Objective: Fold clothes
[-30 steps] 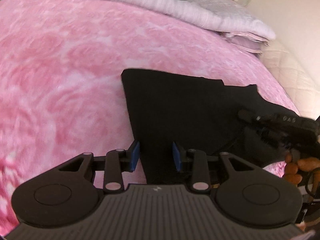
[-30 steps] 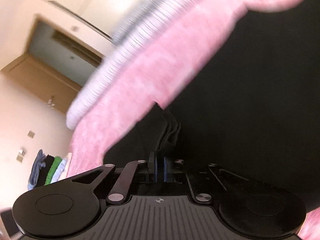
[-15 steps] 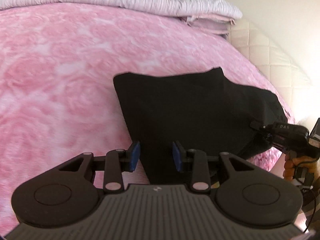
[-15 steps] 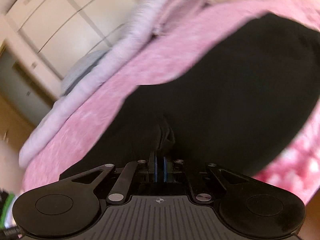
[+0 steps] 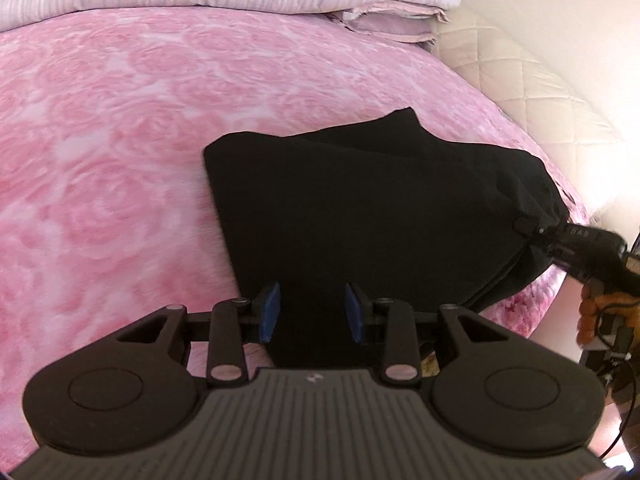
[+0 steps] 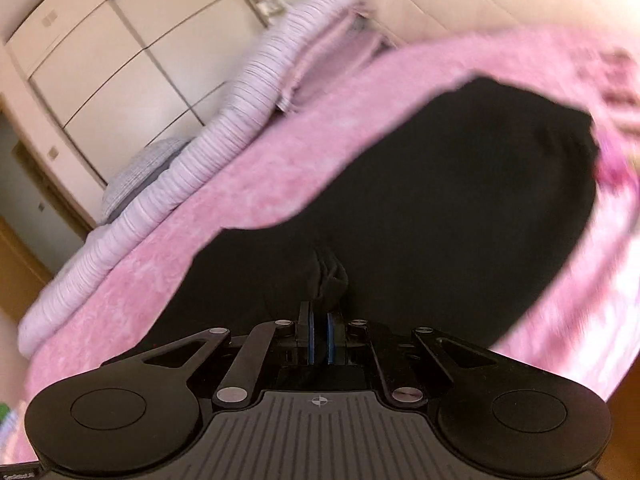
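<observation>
Right gripper (image 6: 319,338) clenched on black garment (image 5: 360,216); left gripper (image 5: 312,312) released; no legible writing.

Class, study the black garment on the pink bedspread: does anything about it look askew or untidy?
Yes. The black garment is lopsided: its right side is bunched and lifted where the right hand-held gripper pinches it, and its far edge peaks unevenly on the pink bedspread.

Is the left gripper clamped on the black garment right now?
No, the left gripper has its blue pads apart, with the black garment lying on the pink blanket beyond them.
</observation>
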The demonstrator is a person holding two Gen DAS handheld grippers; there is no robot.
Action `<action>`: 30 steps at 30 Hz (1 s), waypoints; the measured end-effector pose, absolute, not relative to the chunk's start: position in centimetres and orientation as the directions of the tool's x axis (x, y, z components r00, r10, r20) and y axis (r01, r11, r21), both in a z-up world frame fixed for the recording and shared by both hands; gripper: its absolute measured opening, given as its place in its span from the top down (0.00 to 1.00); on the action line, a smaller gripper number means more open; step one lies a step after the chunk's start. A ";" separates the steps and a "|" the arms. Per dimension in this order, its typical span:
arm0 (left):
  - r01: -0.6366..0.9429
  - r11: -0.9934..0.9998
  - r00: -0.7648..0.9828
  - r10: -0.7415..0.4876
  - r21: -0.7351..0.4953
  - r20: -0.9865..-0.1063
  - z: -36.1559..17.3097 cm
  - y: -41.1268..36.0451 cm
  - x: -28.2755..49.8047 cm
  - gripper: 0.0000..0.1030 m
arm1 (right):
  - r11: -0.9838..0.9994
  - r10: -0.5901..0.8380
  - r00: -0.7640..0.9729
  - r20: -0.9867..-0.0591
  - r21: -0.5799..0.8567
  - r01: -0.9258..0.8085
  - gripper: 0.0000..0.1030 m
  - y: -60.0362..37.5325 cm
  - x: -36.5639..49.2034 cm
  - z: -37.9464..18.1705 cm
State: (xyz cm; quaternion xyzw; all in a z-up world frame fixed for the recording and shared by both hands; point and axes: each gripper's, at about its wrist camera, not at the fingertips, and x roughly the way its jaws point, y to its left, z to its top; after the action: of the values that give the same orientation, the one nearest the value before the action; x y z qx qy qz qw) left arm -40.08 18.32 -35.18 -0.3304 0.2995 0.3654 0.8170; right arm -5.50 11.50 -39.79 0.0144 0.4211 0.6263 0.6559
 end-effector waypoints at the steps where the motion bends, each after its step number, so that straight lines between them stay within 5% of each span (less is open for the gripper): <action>1: -0.794 0.518 0.553 0.396 -0.318 -0.733 -35.2 18.4 -39.7 0.71 | 0.214 0.835 -0.143 -0.531 0.553 -0.805 0.95 11.5 -5.4 -39.9; 9: -0.792 0.533 0.542 0.389 -0.298 -0.745 -35.1 18.8 -37.6 0.71 | 0.199 0.889 -0.086 -0.450 0.547 -0.813 0.95 11.0 -2.6 -37.5; 30: -0.823 0.511 0.484 0.406 -0.246 -0.775 -35.9 19.7 -34.0 0.71 | 0.267 0.844 -0.137 -0.518 0.628 -0.731 0.95 11.2 2.1 -39.7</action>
State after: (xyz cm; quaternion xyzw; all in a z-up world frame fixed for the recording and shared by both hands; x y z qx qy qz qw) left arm -33.98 19.72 -35.90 -0.3123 0.3338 0.3830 0.8027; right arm 2.11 11.20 -39.69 0.0622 0.4535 0.6023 0.6540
